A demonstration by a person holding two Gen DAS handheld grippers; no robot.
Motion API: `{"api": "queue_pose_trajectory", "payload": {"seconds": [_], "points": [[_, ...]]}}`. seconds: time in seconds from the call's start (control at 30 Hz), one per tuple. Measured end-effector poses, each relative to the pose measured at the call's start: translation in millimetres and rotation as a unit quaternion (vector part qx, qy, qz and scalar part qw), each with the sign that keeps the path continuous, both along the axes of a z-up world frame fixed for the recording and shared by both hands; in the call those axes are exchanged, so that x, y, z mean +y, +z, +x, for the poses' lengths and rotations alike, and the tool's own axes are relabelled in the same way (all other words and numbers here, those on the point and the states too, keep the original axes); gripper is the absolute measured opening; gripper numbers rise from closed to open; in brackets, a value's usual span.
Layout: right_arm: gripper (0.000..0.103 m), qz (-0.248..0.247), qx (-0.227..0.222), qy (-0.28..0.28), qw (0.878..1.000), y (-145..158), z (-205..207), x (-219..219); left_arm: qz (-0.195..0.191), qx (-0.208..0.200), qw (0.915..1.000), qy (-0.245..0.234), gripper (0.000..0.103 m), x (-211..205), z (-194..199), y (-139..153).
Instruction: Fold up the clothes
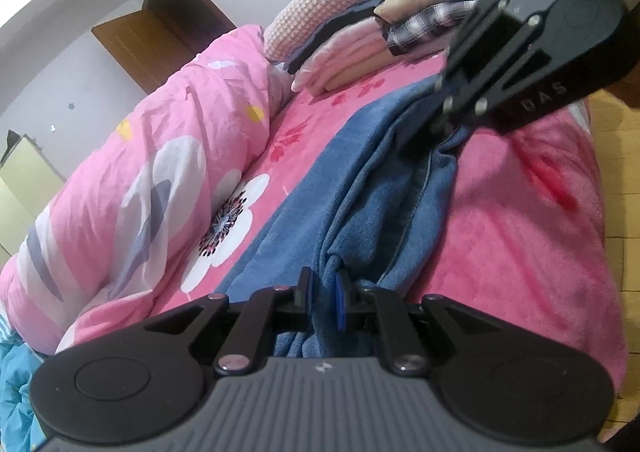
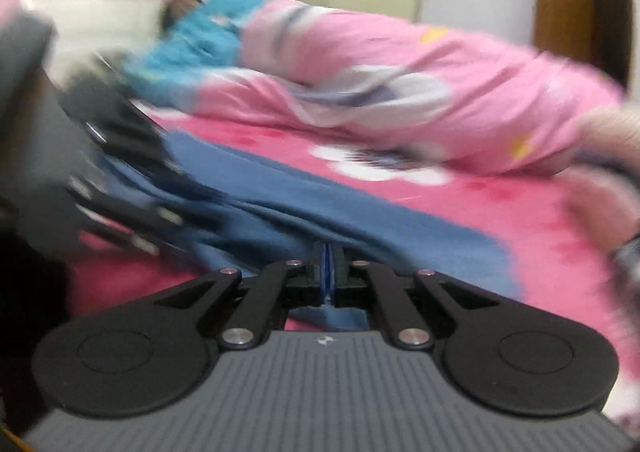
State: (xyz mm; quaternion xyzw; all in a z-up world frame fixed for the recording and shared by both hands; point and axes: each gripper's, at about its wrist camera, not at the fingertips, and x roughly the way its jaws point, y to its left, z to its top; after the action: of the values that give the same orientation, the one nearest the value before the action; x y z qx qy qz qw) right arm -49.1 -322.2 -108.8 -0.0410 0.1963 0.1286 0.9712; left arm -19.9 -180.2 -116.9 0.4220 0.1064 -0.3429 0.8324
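Blue garment spread lengthwise along pink bed, beside flowered duvet; near end bunched and clamped between fingers of left gripper. Far end pinched by right gripper, fingers pressed together on a thin fold; contact point partly hidden in left view, right view blurred. Legible on right gripper body: "DAS"; remainder cut off.

My jeans look like soft, matt denim with a fleecy lining. The bedsheet is plush pink fleece, the quilt smooth wrinkled cotton. My grippers' arms are matt black plastic with shiny metal rivets.
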Motion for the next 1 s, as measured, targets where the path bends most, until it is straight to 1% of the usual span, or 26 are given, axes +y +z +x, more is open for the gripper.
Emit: {"api": "queue_pose_trajectory", "payload": {"seconds": [0.07,0.13,0.23,0.27,0.33,0.43,0.53,0.57,0.63,0.83,0.93,1.0], "points": [[0.000,0.053,0.026,0.031,0.998,-4,11,3,-0.001,-0.001,1.0000,0.000,0.011,0,-1,1],[0.000,0.092,0.043,0.039,0.994,-13,27,7,-0.003,-0.002,1.0000,0.000,0.011,1,-2,2],[0.000,0.128,0.051,0.012,0.990,-20,47,9,-0.005,-0.005,1.0000,-0.001,0.011,2,-3,3],[0.000,0.144,0.048,0.008,0.988,-19,49,7,-0.005,-0.007,1.0000,-0.002,0.011,3,-3,3],[0.000,0.175,0.052,-0.001,0.983,-23,55,2,-0.004,0.000,1.0000,-0.004,0.010,3,-1,2],[0.000,0.239,0.101,-0.020,0.966,-41,67,-10,0.006,-0.001,0.9999,-0.011,0.010,3,-1,-3],[0.002,0.286,0.132,-0.021,0.949,-39,58,-28,0.016,-0.004,0.9997,-0.017,0.011,3,-2,-7],[0.002,0.296,0.141,-0.021,0.945,-37,55,-33,0.010,-0.001,0.9998,-0.015,0.010,3,-1,-6],[0.005,0.258,0.149,-0.001,0.955,-26,41,-32,0.002,0.002,0.9999,-0.012,0.010,5,0,-4],[0.005,0.260,0.129,0.035,0.956,-8,32,-21,0.005,-0.005,0.9999,-0.011,0.010,4,-3,-5],[0.005,0.252,0.150,0.018,0.956,-16,55,-15,0.004,-0.005,0.9999,-0.010,0.010,4,-3,-5],[0.005,0.263,0.153,0.012,0.953,-18,62,-16,0.003,-0.005,0.9999,-0.010,0.010,4,-3,-5]]}}
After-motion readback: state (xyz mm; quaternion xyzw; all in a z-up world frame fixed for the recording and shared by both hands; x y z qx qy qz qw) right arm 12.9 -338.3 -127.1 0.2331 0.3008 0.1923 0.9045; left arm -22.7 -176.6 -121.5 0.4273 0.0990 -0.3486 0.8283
